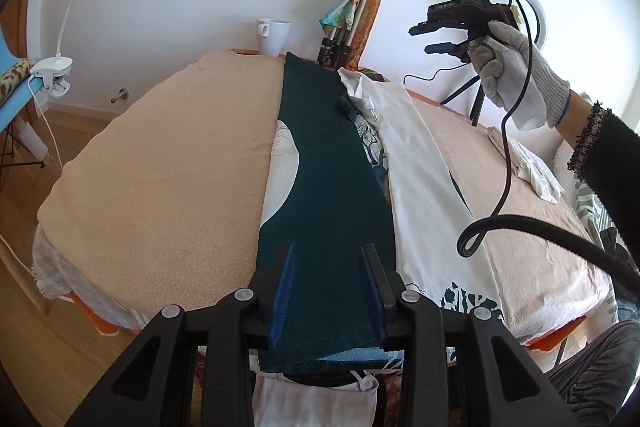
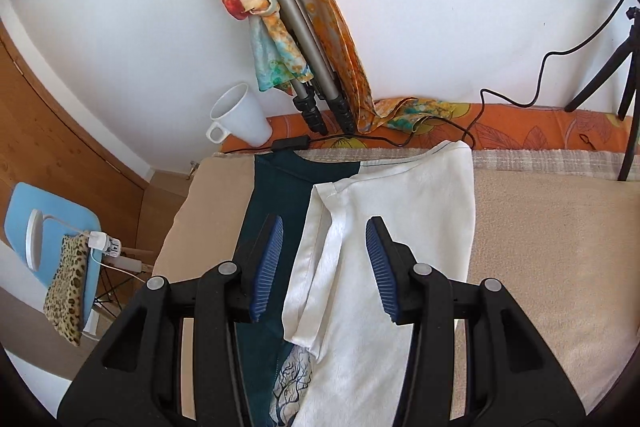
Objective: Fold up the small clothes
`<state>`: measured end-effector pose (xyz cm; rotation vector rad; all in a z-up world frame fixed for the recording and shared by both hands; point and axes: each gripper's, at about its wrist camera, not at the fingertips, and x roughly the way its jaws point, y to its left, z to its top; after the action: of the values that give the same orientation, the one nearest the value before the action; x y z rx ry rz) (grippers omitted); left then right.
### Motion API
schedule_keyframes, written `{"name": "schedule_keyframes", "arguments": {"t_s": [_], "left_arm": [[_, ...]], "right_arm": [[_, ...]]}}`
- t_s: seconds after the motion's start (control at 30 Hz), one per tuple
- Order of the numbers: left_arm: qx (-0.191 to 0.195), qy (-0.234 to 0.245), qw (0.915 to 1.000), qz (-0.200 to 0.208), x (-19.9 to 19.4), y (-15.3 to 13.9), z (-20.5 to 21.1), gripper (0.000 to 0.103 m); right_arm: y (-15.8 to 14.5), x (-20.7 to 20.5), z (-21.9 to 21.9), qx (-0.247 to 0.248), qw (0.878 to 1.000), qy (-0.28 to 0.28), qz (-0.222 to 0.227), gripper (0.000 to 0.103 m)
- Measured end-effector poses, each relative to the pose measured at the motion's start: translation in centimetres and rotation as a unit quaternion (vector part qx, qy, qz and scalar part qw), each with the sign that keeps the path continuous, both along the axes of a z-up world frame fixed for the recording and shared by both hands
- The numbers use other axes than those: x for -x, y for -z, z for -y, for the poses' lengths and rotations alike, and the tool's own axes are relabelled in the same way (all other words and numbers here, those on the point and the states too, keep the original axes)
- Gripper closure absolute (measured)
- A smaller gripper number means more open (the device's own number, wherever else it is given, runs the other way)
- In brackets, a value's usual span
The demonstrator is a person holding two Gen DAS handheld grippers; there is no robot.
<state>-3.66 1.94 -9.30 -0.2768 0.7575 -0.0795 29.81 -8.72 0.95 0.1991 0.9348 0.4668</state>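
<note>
Beige blanket [image 1: 160, 167] carries the shirt [image 1: 332, 187], folded lengthwise. Left gripper [image 1: 330, 291] pinches its near hem; right gripper [image 2: 324, 267] spread, empty above it. Soft, limp, light: grab hems or corners.

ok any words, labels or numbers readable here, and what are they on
"DAS": pale letters, only roughly legible, on the black body of the right gripper held up in the gloved hand.
The tree print on the green and white shirt is a picture, no lettering.
Nothing else readable in either view.
</note>
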Motion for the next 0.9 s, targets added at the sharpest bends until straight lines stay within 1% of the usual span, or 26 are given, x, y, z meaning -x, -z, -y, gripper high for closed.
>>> {"name": "schedule_keyframes", "arguments": {"t_s": [0.1, 0.2, 0.27, 0.33, 0.37, 0.43, 0.5, 0.57, 0.67, 0.8, 0.87, 0.9], "left_arm": [[-0.028, 0.027, 0.9992, -0.002, 0.1, -0.6, 0.0, 0.068], [-0.061, 0.056, 0.9964, -0.015, 0.1, -0.9, -0.1, 0.068], [-0.093, 0.074, 0.9927, -0.021, 0.0, -1.1, -0.4, 0.068], [-0.127, 0.093, 0.9872, -0.027, -0.1, -1.1, -0.8, 0.068], [-0.141, 0.096, 0.9849, -0.030, 0.0, -1.2, -1.1, 0.068], [-0.152, 0.104, 0.9822, -0.038, -0.2, -1.1, -2.0, 0.068], [-0.132, 0.103, 0.9845, -0.052, -0.4, -0.9, -3.1, 0.065], [-0.099, 0.100, 0.9878, -0.068, -0.6, -0.6, -4.2, 0.060], [-0.040, 0.097, 0.9892, -0.102, -1.2, 0.6, -5.1, 0.060], [0.019, 0.098, 0.9839, -0.148, -2.0, 2.6, -5.4, 0.060], [0.046, 0.100, 0.9798, -0.167, -2.3, 3.4, -5.3, 0.060], [0.052, 0.101, 0.9786, -0.172, -2.3, 3.6, -5.2, 0.060]], "right_arm": [[-1.6, 3.5, 1.7, 0.015, 1.000, -0.005, 0.016, 0.057], [-2.5, 7.3, 3.5, 0.013, 1.000, -0.003, 0.012, 0.057], [-2.7, 10.2, 4.5, 0.012, 1.000, -0.003, 0.010, 0.057], [-2.7, 13.3, 5.5, 0.010, 1.000, -0.007, 0.007, 0.057], [-2.5, 14.8, 6.0, 0.010, 1.000, -0.007, 0.004, 0.057], [-2.0, 18.0, 6.9, 0.016, 1.000, -0.010, -0.001, 0.057], [-0.9, 21.1, 7.7, 0.020, 1.000, -0.017, -0.011, 0.057], [0.9, 23.9, 8.2, 0.020, 0.999, -0.025, -0.029, 0.057], [4.5, 27.4, 8.7, 0.010, 0.997, -0.040, -0.068, 0.057], [9.8, 30.7, 9.2, -0.014, 0.990, -0.055, -0.130, 0.057], [11.5, 31.5, 9.3, -0.025, 0.987, -0.065, -0.144, 0.057], [12.2, 32.1, 9.3, -0.031, 0.985, -0.070, -0.152, 0.057]]}}
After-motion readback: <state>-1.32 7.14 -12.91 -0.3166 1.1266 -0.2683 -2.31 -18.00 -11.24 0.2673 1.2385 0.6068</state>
